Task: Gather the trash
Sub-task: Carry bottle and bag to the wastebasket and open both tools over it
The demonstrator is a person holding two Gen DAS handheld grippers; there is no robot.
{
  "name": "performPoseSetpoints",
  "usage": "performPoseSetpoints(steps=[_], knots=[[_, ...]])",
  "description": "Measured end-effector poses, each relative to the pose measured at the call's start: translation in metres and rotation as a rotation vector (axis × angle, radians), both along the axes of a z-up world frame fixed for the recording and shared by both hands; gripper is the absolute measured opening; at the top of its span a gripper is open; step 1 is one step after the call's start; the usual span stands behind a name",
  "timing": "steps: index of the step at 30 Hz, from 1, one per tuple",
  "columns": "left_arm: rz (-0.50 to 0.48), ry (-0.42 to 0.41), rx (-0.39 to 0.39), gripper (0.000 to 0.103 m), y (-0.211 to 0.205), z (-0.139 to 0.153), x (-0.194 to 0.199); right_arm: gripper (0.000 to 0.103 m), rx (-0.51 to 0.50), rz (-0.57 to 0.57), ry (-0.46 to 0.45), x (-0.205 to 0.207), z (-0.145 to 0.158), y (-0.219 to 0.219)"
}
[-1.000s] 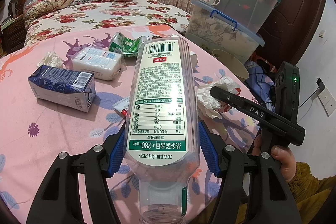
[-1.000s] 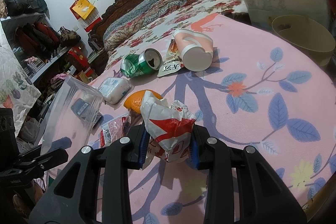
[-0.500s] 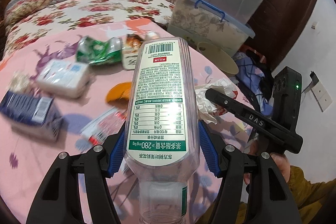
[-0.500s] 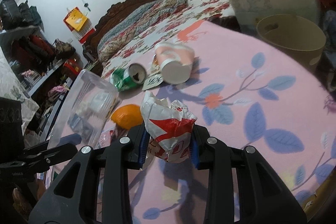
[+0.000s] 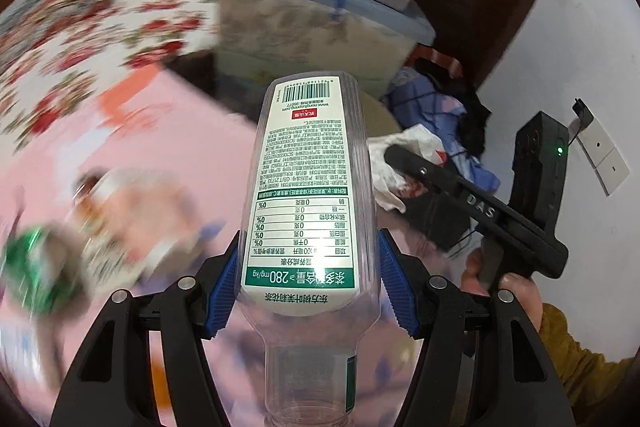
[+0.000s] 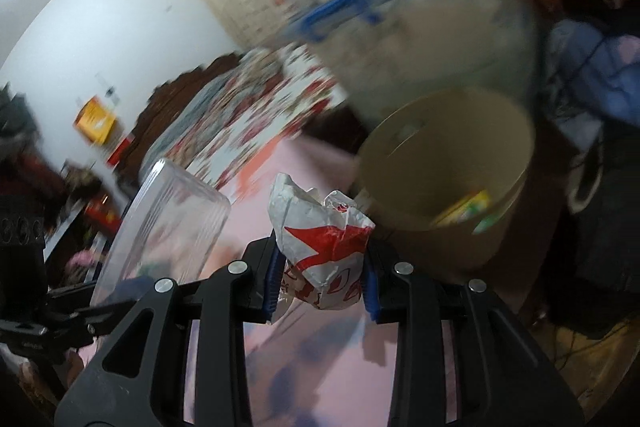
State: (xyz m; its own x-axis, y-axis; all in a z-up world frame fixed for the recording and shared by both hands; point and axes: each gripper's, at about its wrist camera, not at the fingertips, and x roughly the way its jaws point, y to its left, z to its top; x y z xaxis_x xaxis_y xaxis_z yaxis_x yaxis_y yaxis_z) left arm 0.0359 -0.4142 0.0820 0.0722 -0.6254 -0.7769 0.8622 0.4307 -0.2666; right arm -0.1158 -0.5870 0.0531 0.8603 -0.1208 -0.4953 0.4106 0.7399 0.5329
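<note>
The left gripper (image 5: 308,283) pinches one clear plastic bottle (image 5: 308,195) between its blue pads, neck toward the camera. Its white and green label carries a barcode, Chinese print, a nutrition table of zeros and "280 mg/kg". The right gripper (image 6: 322,285) pinches one crumpled white wrapper (image 6: 320,247) with red markings. Seen from the left wrist camera, the right gripper's black arm reads "DAS".

One tan bin (image 6: 448,179) stands just beyond the wrapper, at the edge of the pink table cloth (image 6: 320,367), with yellow and green scraps inside. A second ago the bin was far off and the table's litter filled both views; now the bin looms close, with one blurred green can (image 5: 32,267) far left of the bottle. Both grips are unchanged.
</note>
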Motion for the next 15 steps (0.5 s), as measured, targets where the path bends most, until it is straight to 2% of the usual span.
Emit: performPoseSetpoints(steps=[4, 6, 7, 8, 9, 10, 11, 15], knots=[[-0.076, 0.030, 0.046, 0.061, -0.077, -0.010, 0.016, 0.036, 0.035, -0.060, 0.038, 0.013, -0.008, -0.059], [-0.078, 0.028, 0.076, 0.061, -0.107, -0.017, 0.024, 0.040, 0.052, -0.073, 0.076, 0.023, -0.017, -0.081], [-0.082, 0.042, 0.091, 0.061, -0.123, -0.023, 0.030, 0.046, 0.060, -0.074, 0.088, 0.026, -0.020, -0.089], [-0.083, 0.057, 0.106, 0.061, -0.137, -0.030, 0.035, 0.061, 0.070, -0.081, 0.108, 0.030, -0.026, -0.096], [-0.075, 0.061, 0.122, 0.062, -0.146, -0.034, 0.038, 0.071, 0.073, -0.089, 0.121, 0.035, -0.028, -0.102], [-0.051, 0.062, 0.148, 0.063, -0.157, -0.041, 0.043, 0.072, 0.068, -0.097, 0.125, 0.035, -0.029, -0.104], [-0.035, 0.064, 0.158, 0.072, -0.162, -0.044, 0.045, 0.072, 0.055, -0.110, 0.123, 0.032, -0.030, -0.105], [0.022, 0.067, 0.095, 0.074, -0.159, -0.037, 0.054, 0.072, 0.023, -0.159, 0.068, 0.014, -0.022, -0.104]])
